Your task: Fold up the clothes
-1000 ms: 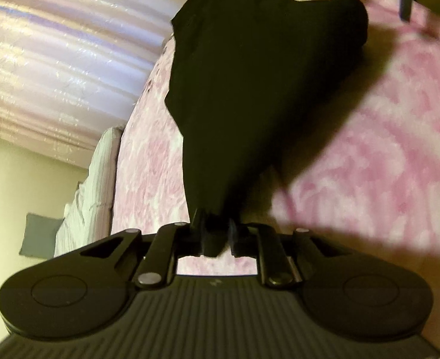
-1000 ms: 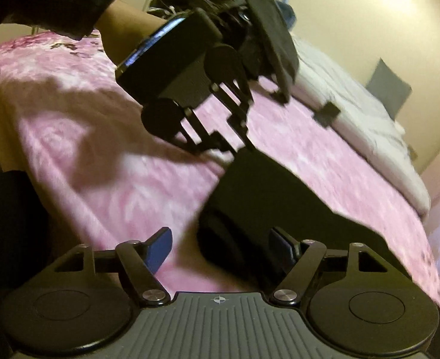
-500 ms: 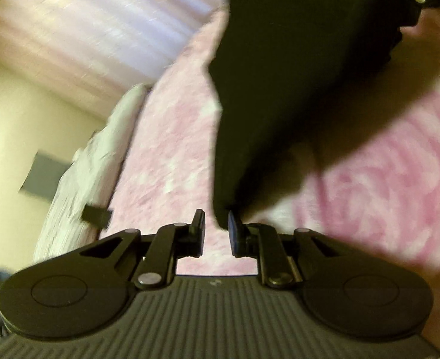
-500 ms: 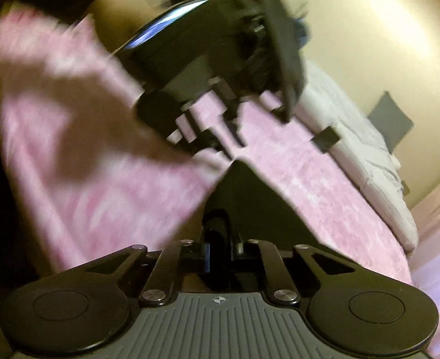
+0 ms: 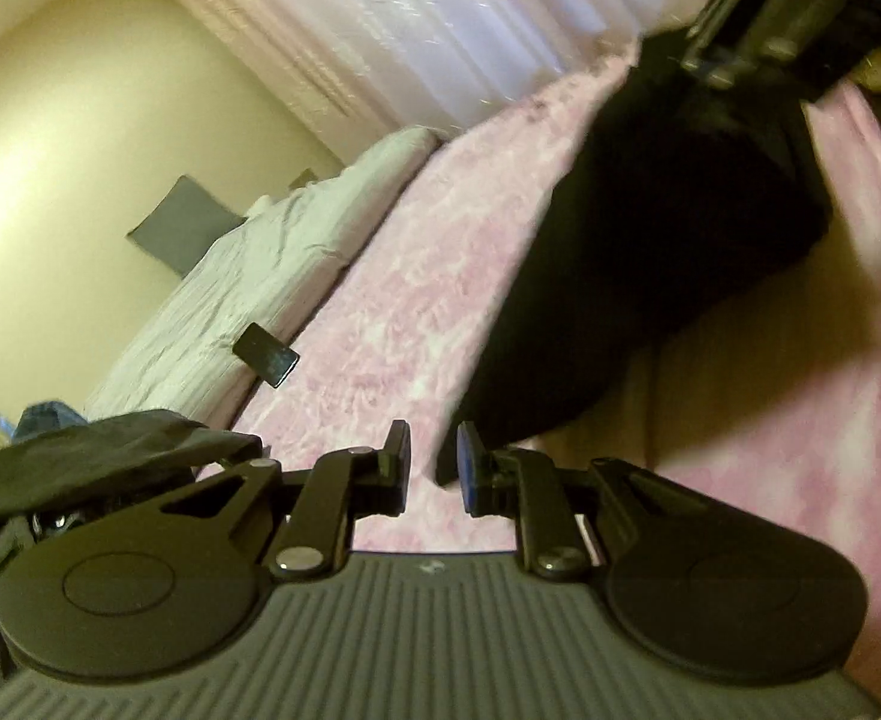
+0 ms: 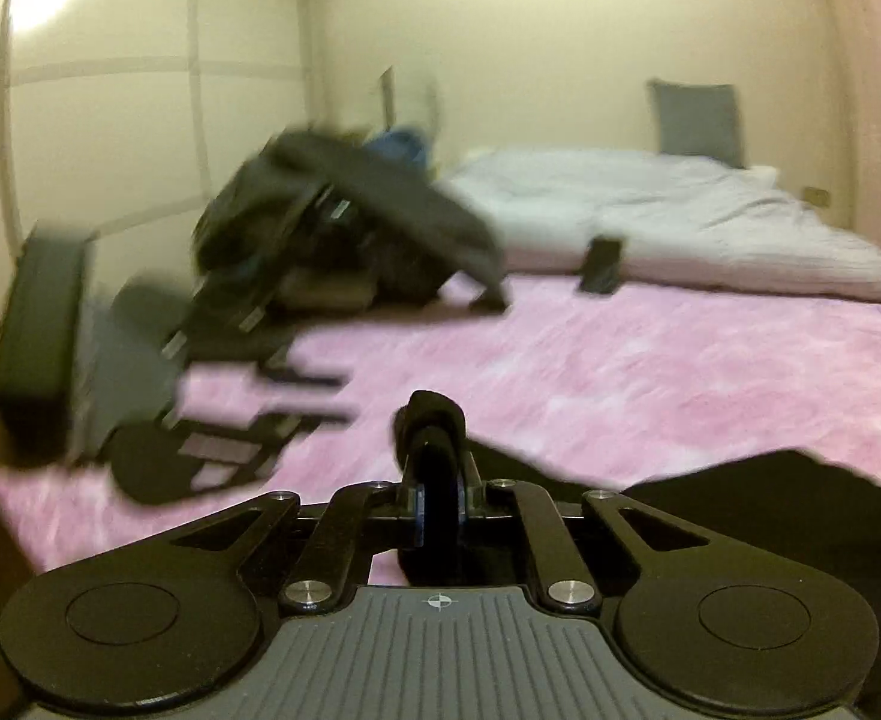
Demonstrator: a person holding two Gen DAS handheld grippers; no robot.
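A black garment [image 5: 650, 252] hangs and drapes over the pink blanket [image 5: 416, 276]. In the left wrist view my left gripper [image 5: 434, 468] is slightly open with nothing between its fingers, and the garment's lower corner lies just beyond the right finger. The right gripper [image 5: 740, 18] holds the garment's top edge at the upper right. In the right wrist view my right gripper [image 6: 437, 498] is shut on a rolled fold of the black garment [image 6: 434, 420], the rest of which trails to the lower right. The left gripper [image 6: 230, 408] shows blurred at the left.
A heap of dark clothes [image 6: 350, 222] sits at the far side of the blanket, also seen as dark cloth [image 5: 80, 468] beside my left gripper. White bedding [image 6: 680, 210], a grey pillow [image 6: 695, 114], a small black phone-like object [image 6: 602, 264] and curtains [image 5: 440, 18] lie beyond.
My left gripper has let go of the garment's corner and opened. My right gripper, open a second ago, has shut on the garment's fold, and both views have swung.
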